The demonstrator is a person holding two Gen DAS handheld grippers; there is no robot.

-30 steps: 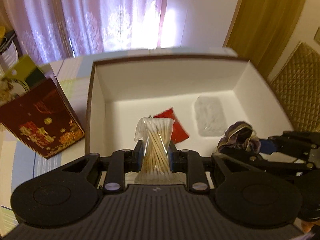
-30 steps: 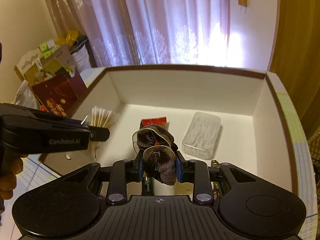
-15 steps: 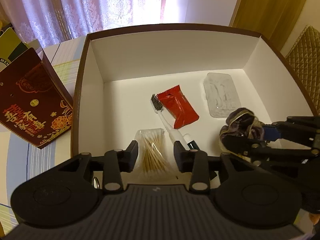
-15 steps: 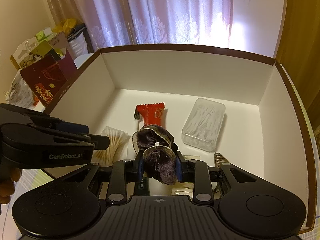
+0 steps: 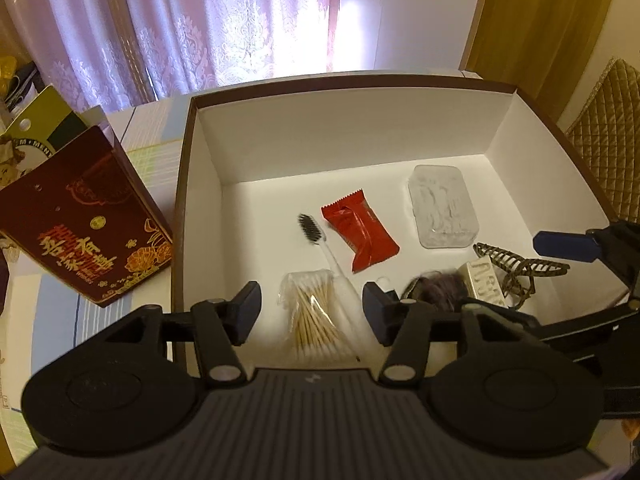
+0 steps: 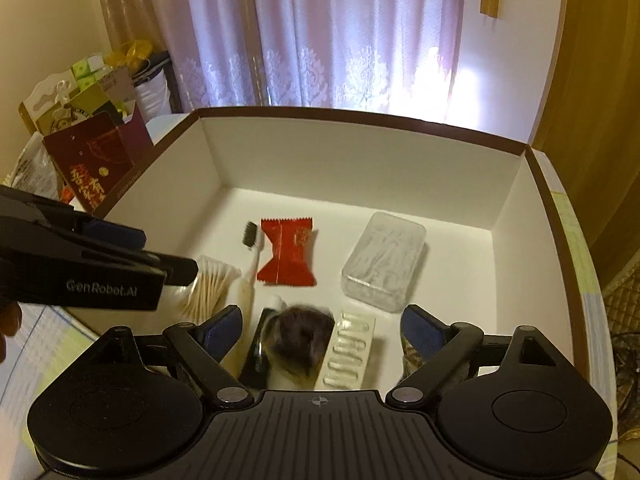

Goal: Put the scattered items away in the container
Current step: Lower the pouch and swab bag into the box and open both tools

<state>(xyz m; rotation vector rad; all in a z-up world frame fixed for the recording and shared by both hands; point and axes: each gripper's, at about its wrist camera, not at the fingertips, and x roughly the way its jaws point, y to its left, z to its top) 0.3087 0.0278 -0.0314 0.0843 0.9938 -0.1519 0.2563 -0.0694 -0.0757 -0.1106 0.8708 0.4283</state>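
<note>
Cotton swabs [image 5: 310,312] in box [image 5: 360,136] under wide-open left gripper [image 5: 312,312]; scrunchie [image 6: 300,336] below empty, spread right gripper [image 6: 322,330]

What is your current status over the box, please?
Left gripper open, right gripper open. Cotton swabs and scrunchie lying in box. Nothing obstructing.

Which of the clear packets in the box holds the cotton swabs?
The soft plastic bag of cotton swabs, lying between the open left gripper's fingers beside the toothbrush. The hard clear case lies farther back, near the right wall.
</note>
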